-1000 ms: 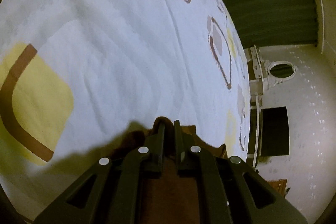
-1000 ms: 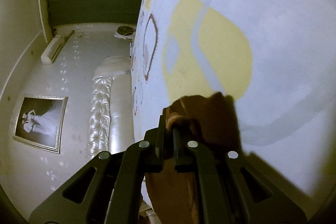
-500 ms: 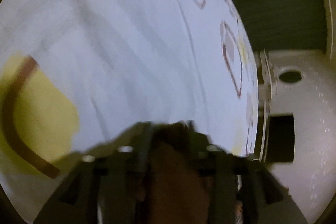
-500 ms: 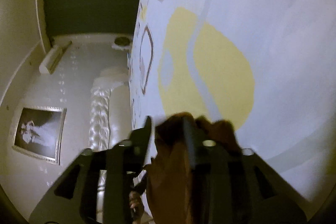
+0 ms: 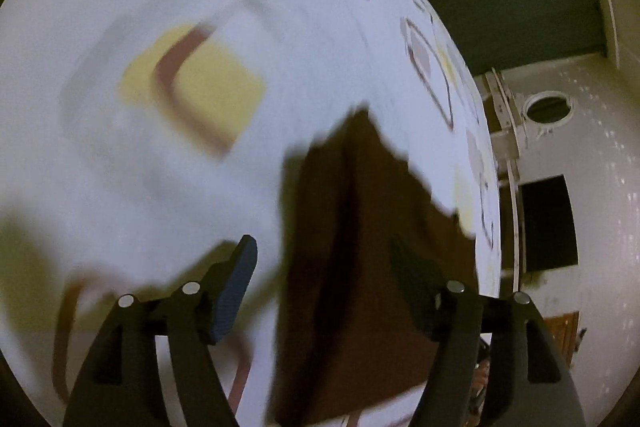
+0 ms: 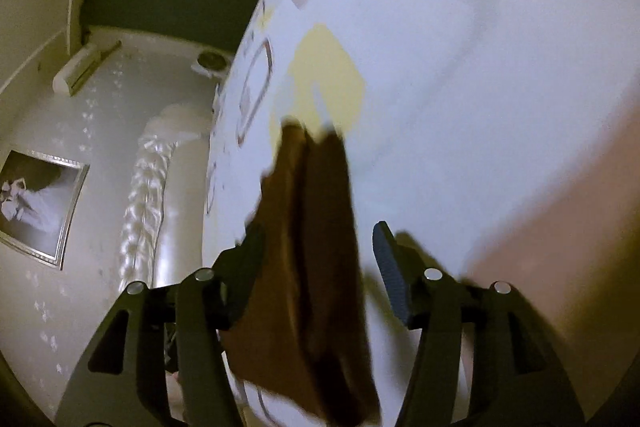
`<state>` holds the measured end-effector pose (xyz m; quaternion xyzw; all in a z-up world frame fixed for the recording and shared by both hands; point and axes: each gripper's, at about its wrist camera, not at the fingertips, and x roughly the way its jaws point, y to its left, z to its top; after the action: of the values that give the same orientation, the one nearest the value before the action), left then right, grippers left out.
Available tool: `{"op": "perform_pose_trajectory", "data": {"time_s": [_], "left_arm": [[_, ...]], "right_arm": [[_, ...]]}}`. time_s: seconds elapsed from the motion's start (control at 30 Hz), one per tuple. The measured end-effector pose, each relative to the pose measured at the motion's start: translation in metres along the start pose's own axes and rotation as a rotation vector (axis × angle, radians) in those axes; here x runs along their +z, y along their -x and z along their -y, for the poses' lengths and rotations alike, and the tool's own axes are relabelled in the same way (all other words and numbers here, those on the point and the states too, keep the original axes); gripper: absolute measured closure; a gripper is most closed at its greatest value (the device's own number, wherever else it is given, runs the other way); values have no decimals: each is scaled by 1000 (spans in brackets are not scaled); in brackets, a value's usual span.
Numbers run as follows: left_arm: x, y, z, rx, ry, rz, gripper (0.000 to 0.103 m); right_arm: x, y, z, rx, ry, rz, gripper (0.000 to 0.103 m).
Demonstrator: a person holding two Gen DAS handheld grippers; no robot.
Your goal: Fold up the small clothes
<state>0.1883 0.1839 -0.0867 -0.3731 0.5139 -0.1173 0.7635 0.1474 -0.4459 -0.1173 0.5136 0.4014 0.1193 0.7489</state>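
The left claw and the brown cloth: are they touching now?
Cannot tell. In the left wrist view the left claw has just been opening; one finger stands clear of the brown cloth, but the other overlaps it in blur.

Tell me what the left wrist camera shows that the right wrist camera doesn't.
Only the left wrist view shows a round white-framed opening and a dark doorway. Only the right wrist view shows a framed picture and a tufted white headboard. Both show the brown garment lying on the patterned bedsheet, between the spread fingers of the left gripper or right gripper; both jaws have just been opening.
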Motion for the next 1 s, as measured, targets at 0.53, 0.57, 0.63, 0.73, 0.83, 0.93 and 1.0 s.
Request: {"op": "perform_pose_trajectory", "data": {"time_s": [0.53,0.57,0.63,0.73,0.83,0.93,1.0], "left_arm": [[-73,-24,8,-125,105,-126,57],[-74,-29,7,-118,123,-148,80],[-77,-36,6,-77,141,-168,90],[-76,-29,9,-42,127,-137,93],[-76,-14,10,-5,98,-103,94],[-74,-7,2,3,99,-94,94],[-73,-11,-7,15,101,-103,94]], "right_arm": [[-81,-25,-9,18,50,-145,80],[-82,-26,-7,10,51,-151,85],[-83,-26,-3,-4,51,-145,93],[-83,-18,-4,13,48,-129,96],[-83,-7,-10,31,72,-118,97],[-84,0,-12,32,92,-126,97],[-84,-3,-6,11,94,-136,97]]}}
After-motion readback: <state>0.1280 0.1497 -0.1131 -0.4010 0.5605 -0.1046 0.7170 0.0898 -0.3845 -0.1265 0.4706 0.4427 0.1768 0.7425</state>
